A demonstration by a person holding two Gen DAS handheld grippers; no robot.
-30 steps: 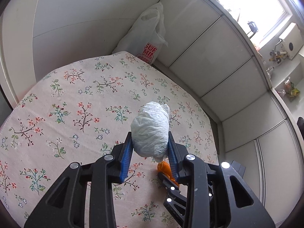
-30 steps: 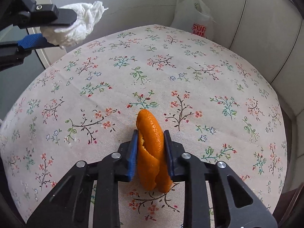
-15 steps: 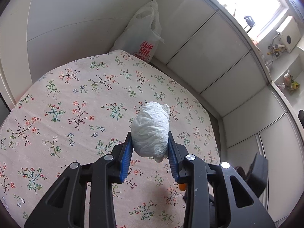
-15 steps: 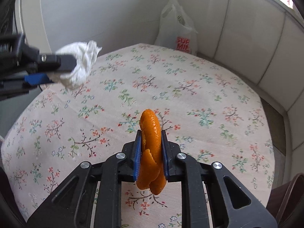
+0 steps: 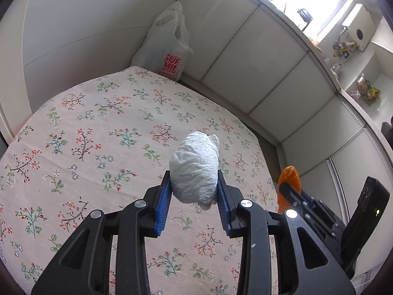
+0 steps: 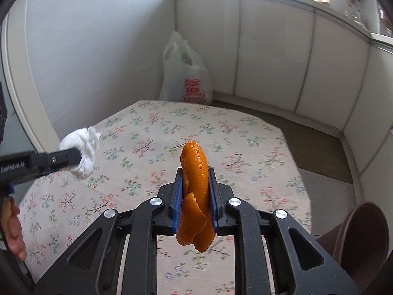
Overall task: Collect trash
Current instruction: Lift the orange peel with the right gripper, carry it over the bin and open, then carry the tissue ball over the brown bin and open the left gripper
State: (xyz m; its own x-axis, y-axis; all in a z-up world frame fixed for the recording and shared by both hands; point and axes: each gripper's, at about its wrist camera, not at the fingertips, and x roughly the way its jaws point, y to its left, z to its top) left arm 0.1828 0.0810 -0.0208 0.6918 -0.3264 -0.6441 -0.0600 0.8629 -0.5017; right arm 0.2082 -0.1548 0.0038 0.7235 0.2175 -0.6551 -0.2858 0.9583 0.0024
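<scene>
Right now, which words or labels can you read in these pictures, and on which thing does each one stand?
"SUP" over "MI", red letters cut off by folds, on the white plastic bag.
"GenRobot.AI", partly readable, on the side of the left gripper.
The smaller red print under the bag's letters is too blurred to read.

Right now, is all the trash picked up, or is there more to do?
Picking up looks done: no loose trash shows on the flowered tablecloth. In hand: the left gripper squeezes a crumpled tissue, and the right gripper squeezes an orange peel, both above the table. Left to do: drop them somewhere, probably into the white plastic bag standing past the table's far edge.
</scene>
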